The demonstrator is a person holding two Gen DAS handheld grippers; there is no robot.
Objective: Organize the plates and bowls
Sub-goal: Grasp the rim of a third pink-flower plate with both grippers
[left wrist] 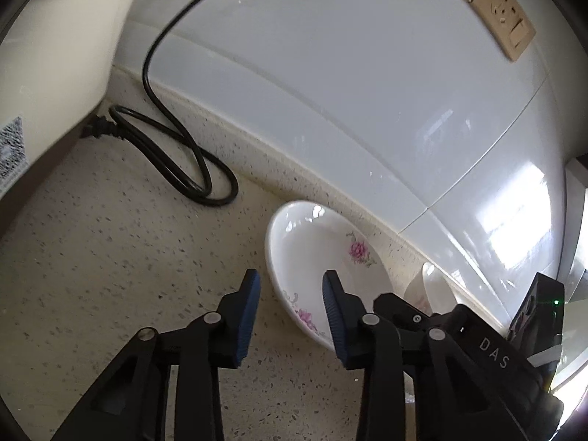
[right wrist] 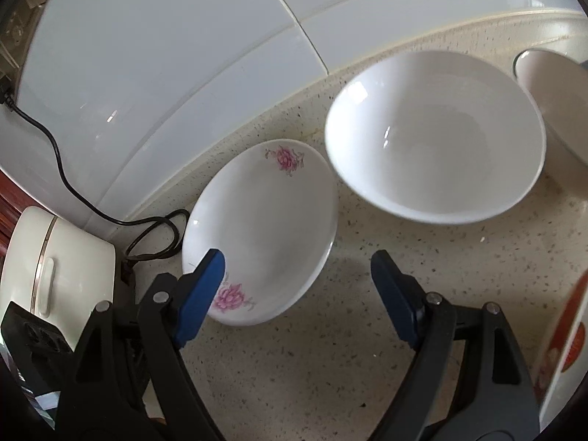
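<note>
My right tongs (right wrist: 294,261) sit low centre of the right view, jaws wide apart, nothing held; the left blue pad overlaps the near rim of the flowered plate (right wrist: 262,228). Left tongs (left wrist: 290,294), bottom centre of the left view, also apart and empty, with one pad over that same plate (left wrist: 323,257) and the other over bare tabletop (left wrist: 110,257), so the rim sits between them. Contact I can't tell.

Step in hand looks like picking up the plate, maybe to stack with the big white bowl (right wrist: 433,136) at upper right, whose rim overlaps the plate's in the picture. Best bet: pinch the near rim squarely and lift flat before sliding, glazed ware looks slippery.

Room: open speckled tabletop at bottom centre. Farther back it's tight: tiled wall (right wrist: 165,55) behind, black cord (left wrist: 176,154) and cream appliance (right wrist: 55,257) at left, another pale vessel (right wrist: 551,92) at far right edge.
</note>
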